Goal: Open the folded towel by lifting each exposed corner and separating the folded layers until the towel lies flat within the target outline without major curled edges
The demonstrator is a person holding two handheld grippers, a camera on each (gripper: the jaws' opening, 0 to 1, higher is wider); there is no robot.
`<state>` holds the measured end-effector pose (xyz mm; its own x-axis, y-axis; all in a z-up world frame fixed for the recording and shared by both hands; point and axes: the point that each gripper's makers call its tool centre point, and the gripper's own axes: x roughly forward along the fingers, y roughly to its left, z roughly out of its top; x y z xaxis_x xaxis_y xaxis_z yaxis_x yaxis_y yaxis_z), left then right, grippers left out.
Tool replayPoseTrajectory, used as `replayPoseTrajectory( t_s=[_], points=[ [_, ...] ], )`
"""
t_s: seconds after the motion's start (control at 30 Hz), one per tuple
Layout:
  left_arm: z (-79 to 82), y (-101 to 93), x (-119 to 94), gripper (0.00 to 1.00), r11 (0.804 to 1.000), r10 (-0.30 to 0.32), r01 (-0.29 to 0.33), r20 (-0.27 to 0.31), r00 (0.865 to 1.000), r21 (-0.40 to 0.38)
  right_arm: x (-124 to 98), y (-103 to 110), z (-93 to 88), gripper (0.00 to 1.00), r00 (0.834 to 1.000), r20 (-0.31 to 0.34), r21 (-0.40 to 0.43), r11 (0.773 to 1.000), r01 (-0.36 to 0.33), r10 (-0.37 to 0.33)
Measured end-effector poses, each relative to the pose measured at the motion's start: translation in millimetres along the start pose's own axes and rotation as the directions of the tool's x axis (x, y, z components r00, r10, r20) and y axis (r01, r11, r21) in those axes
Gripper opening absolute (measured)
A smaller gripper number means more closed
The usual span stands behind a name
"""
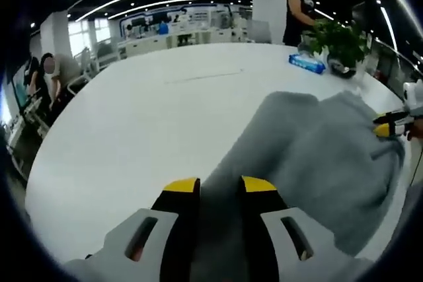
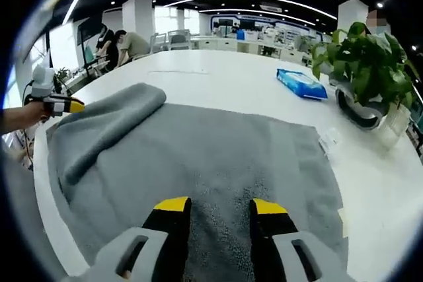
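One grey towel [image 2: 211, 163] was seen on the white counter [image 1: 145, 130], spread mostly flat in the right gripper view, with a single layer folded over along its far-left side. In that view the right gripper [image 2: 217, 204] was held low over the near part of the towel, its yellow-tipped jaws apart with nothing between them but the cloth below. The left gripper [image 2: 66, 105] was seen at the towel's left corner, beside a hand; whether cloth was pinched there could not be told. One blue packet [image 2: 301, 83] and one potted plant [image 2: 367, 64] were shown past the towel's far-right edge, well apart from it, and small bits of tape [image 2: 344, 222] were noted just beside its right edge.

In the left gripper view the towel [image 1: 310, 163] was shown bunched and raised, with cloth lying between the left gripper's [image 1: 220, 188] jaws, which stood slightly apart; a firm clamp could not be confirmed. The right gripper [image 1: 390, 127] was seen at the towel's far edge. A wide bare stretch of counter was shown to the left and beyond the towel. Three people were counted in the background across the two views.
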<state>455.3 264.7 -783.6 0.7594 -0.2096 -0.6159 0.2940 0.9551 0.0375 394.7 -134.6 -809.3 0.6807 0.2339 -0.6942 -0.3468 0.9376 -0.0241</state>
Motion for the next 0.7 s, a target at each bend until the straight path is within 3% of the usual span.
replayPoseTrajectory(
  t_s=[0.23, 0.4, 0.7],
  points=[
    [-3.9, 3.8, 8, 0.18, 0.999, 0.042, -0.042, -0.013, 0.999, -0.001, 0, -3, 1.8, 0.3, 1.0, 0.022, 0.028, 1.0, 0.014, -0.015],
    [-3.7, 10.7, 8, 0.14, 0.994, 0.091, -0.09, -0.004, 0.996, 0.069, 0, -5, 2.4, 0.24, 0.998, 0.046, 0.039, 0.998, 0.042, -0.044],
    [-7.6, 31.6, 4, 0.14, 0.991, 0.131, -0.131, -0.003, 0.991, 0.032, 0, -14, 3.2, 0.13, 0.995, 0.061, 0.029, 0.996, 0.08, -0.082]
  ],
)
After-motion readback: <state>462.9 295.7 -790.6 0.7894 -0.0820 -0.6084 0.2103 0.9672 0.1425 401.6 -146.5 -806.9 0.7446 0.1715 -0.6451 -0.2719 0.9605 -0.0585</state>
